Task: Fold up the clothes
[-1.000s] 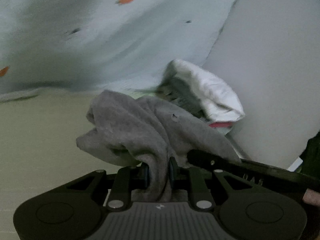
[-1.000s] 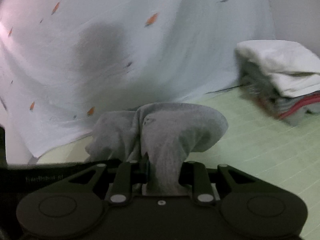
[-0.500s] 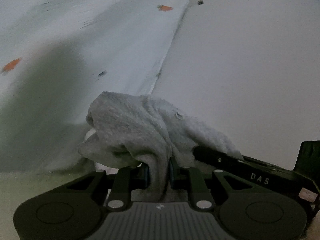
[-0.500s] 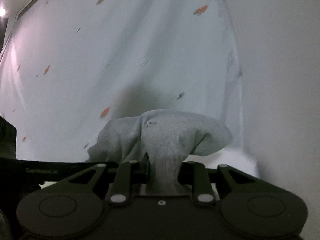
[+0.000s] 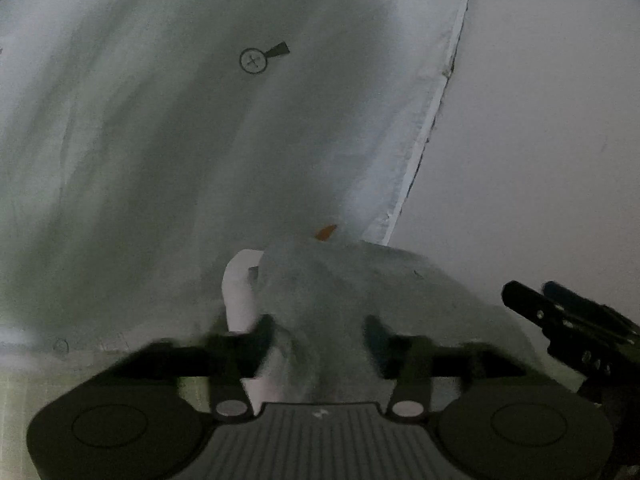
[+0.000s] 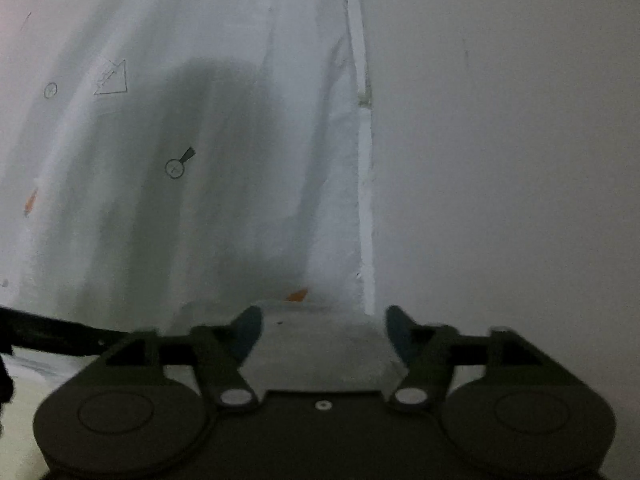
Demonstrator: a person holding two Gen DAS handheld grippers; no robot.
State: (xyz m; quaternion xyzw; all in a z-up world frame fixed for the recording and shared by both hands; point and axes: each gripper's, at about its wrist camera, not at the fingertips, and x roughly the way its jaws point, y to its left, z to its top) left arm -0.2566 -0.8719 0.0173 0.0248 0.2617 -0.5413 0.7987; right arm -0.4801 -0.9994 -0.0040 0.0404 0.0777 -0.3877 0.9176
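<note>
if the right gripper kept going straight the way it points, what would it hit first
Most likely the grey garment, which lies between the opening jaws of the right gripper. Beyond it hangs the white patterned sheet; how far off is unclear.

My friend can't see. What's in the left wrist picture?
The left hand-held gripper is opening its jaws, with a gray cloth still between them. Behind hangs a pale sheet against a plain wall. The right hand-held gripper pokes in at the right.
</note>
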